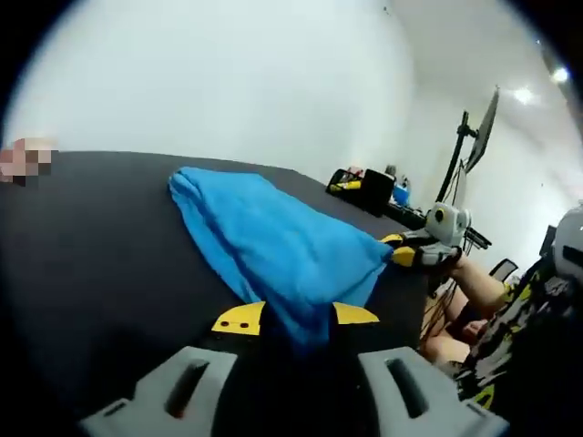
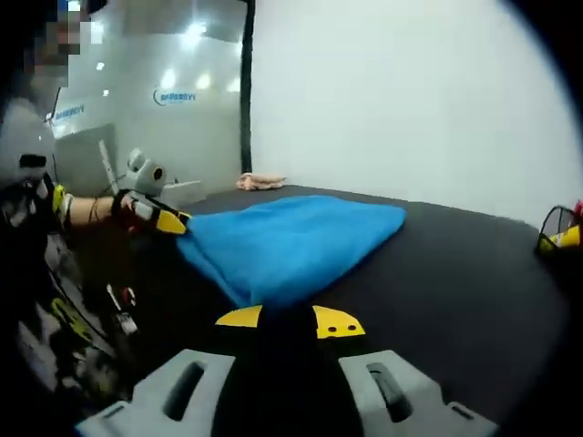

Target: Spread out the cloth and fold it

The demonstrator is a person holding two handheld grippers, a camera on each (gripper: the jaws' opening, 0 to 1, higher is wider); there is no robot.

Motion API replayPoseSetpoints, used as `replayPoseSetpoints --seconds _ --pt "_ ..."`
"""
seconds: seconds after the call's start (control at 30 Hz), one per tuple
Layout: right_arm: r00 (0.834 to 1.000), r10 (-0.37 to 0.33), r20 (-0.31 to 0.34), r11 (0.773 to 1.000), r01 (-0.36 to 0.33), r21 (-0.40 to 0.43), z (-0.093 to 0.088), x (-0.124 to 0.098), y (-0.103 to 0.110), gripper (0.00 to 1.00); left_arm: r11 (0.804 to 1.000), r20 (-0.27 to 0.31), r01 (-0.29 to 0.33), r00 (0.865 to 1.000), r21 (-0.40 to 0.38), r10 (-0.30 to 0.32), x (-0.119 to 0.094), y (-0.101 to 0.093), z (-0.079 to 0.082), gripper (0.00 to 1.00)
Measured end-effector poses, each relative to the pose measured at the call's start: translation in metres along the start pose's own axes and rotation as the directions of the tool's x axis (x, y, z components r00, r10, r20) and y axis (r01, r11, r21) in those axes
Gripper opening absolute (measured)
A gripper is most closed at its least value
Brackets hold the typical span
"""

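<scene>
A blue cloth (image 1: 273,241) lies bunched in a long strip on the black table (image 1: 91,255). My left gripper (image 1: 296,319) is shut on its near corner, the yellow tips pinching the fabric. In the same left gripper view the right gripper (image 1: 414,252) comes in from the right, closed on the cloth's other near corner. In the right gripper view the cloth (image 2: 291,241) runs away from my right gripper (image 2: 289,320), which is shut on a corner. The left gripper (image 2: 164,218) holds the neighbouring corner at the left. The cloth's edge is stretched between the two grippers.
A black basket (image 1: 364,189) with yellow items stands at the table's far end, also seen as a wire basket (image 2: 560,232). A pinkish rag (image 2: 260,181) lies on the table's far edge. A monitor on a stand (image 1: 474,146) rises beyond the table. The person's arm (image 1: 478,287) is at the right.
</scene>
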State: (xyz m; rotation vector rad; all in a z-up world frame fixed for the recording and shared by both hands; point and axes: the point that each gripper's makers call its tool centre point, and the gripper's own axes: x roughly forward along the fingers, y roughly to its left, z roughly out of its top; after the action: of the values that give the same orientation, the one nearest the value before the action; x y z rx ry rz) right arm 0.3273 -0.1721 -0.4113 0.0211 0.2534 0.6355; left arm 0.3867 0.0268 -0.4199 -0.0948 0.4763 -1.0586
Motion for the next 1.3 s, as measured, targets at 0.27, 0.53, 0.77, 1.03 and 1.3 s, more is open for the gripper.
replayPoseSetpoints --seconds 0.27,0.53,0.77,1.03,1.3 --pt "0.999 -0.039 0.018 0.999 0.039 -0.014 0.005 0.008 0.003 0.16 0.991 -0.041 -0.027 0.999 0.13 0.032 0.013 -0.011 -0.006 0.08" --pt "0.998 -0.053 0.045 0.992 0.058 -0.115 0.023 -0.002 0.009 0.02 0.987 -0.034 -0.005 0.999 0.158 0.011 -0.015 -0.01 0.016 0.02" --pt "1.0 -0.028 0.011 0.993 0.03 -0.118 0.012 -0.009 0.021 0.01 0.978 -0.066 0.029 0.998 0.207 -0.016 -0.031 -0.021 0.007 0.04" --pt "1.0 -0.024 0.007 0.989 0.025 -0.147 0.015 -0.006 0.028 0.02 0.957 -0.068 -0.005 0.997 0.289 0.026 -0.036 -0.019 0.008 0.04" --pt "0.997 -0.029 -0.078 0.984 0.015 -0.177 -0.014 -0.006 0.031 0.01 0.973 -0.132 0.018 0.991 0.23 0.013 -0.036 -0.013 -0.027 0.02"
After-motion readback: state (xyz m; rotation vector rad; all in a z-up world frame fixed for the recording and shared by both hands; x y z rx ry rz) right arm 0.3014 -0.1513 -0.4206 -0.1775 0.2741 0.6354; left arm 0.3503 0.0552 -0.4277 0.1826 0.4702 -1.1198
